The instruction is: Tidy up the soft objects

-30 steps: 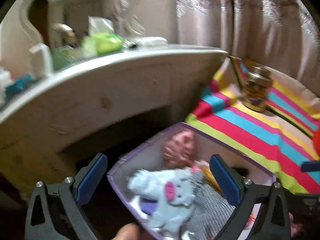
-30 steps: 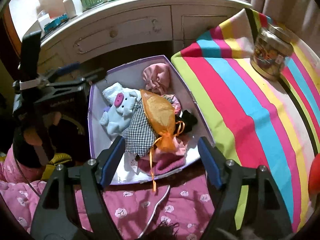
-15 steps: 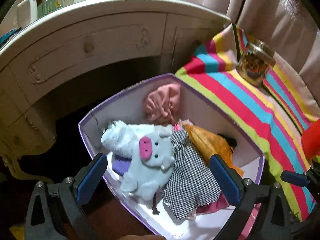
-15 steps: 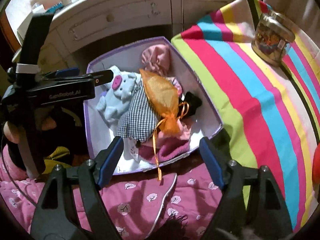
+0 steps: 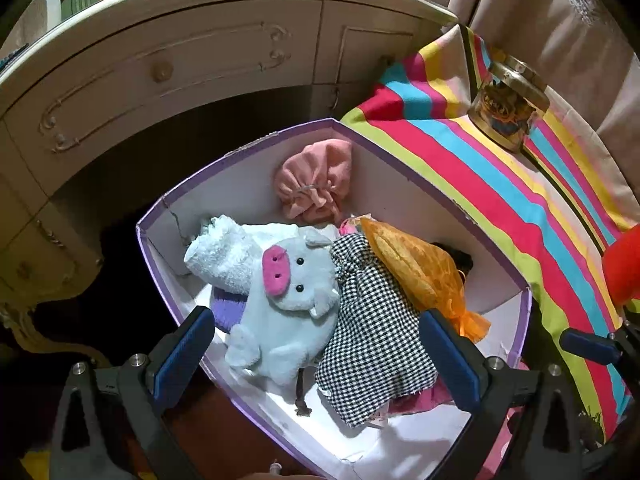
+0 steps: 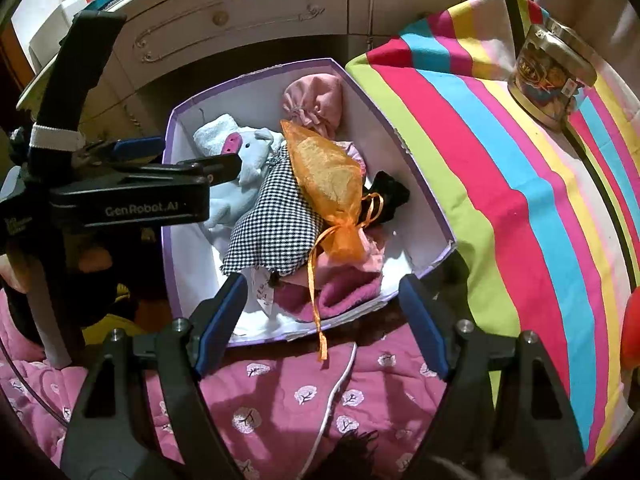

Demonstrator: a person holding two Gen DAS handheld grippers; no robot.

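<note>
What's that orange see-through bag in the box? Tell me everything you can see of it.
The orange bag is a sheer mesh pouch, seemingly organza, with something pale and yellowish inside. An orange ribbon ties its neck, one tail trailing over the box's near edge. It lies slanted atop the checked cloth and pink fabrics. Neither gripper touches it.

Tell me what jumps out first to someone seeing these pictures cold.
The purple-rimmed box crammed with soft things draws the eye: a pale blue plush pig at its left, a checked cloth beside it, and an orange mesh pouch lying on top. To the right, the bright striped cloth carries a lidded jar at its far end. Both grippers, left gripper and right gripper, hang open at the box.
</note>
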